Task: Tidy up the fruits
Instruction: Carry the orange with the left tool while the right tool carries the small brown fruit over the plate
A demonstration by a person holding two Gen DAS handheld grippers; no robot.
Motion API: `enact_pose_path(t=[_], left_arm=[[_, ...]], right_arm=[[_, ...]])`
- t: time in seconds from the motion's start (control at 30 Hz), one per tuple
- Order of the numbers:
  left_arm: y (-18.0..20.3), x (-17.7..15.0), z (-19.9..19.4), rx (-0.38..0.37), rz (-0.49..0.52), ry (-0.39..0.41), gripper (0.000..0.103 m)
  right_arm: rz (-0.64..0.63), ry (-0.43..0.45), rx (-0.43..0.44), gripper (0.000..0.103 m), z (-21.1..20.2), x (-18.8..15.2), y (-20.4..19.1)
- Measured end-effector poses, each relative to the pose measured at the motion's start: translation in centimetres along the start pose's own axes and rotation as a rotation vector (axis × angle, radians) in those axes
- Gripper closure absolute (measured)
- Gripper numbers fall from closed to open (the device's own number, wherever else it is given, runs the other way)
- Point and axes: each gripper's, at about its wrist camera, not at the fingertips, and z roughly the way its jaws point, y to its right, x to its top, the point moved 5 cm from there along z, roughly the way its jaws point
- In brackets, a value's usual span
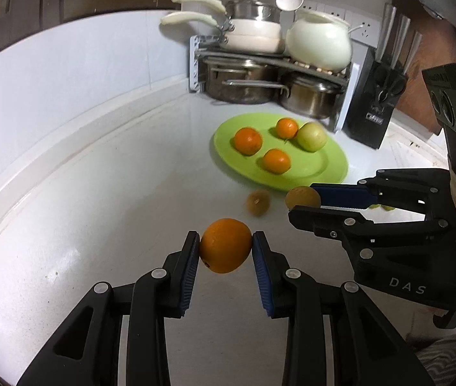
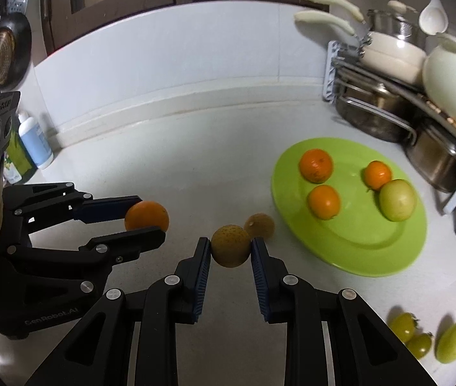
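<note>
Over the counter: I had both tongs side by side above the white counter (image 1: pixel 105 212), each carrying one fruit.
Left tongs: my left gripper (image 1: pixel 226 246) was clamped narrow on an orange (image 1: pixel 225 245), one blue pad on each side of it; the right wrist view showed the same grip from the side.
Right tongs: my right gripper (image 2: pixel 230 247) was closed on a brown fruit (image 2: pixel 230 246), pads pressed against both sides.
Loose fruit: a second brown fruit (image 2: pixel 259 225) lay on the counter just beyond the held one, near the plate's left rim; it looked blurred.
Plate: a green plate (image 2: pixel 356 244) sat toward the back right corner of the counter, in front of the pot rack (image 1: pixel 260 74).
On the plate: I counted three small oranges (image 2: pixel 316 165) and one green apple (image 2: pixel 397 200); the apple touched the rear orange.
Near right edge: three small yellow-green fruits (image 2: pixel 454 341) lay together on the counter, apart from the plate.
Back wall: white pans and steel pots filled the rack, with a knife block (image 1: pixel 374 112) to its right.
Left end: a bottle (image 2: pixel 35 140) stood by the wall.
</note>
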Motion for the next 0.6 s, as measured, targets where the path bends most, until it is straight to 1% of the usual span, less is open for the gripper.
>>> enact_pose_path(t=[0.2, 0.33, 0.6], left_arm=[[1.3, 0.9, -1.3, -0.016, -0.019, 0.022, 0.069], [2.5, 1.5, -2.0, -0.026, -0.03, 0.032, 0.069], [5.4, 3.3, -2.1, -0.055, -0.005, 0.056, 0.07]], right_arm=[[0.024, 0.049, -0.042, 0.076, -3.0, 0.2, 1.2], [0.05, 0.071, -0.054, 0.076, -4.5, 0.1, 1.9], [0.133, 0.106, -0.097, 0.076, -6.8, -0.5, 4.8]])
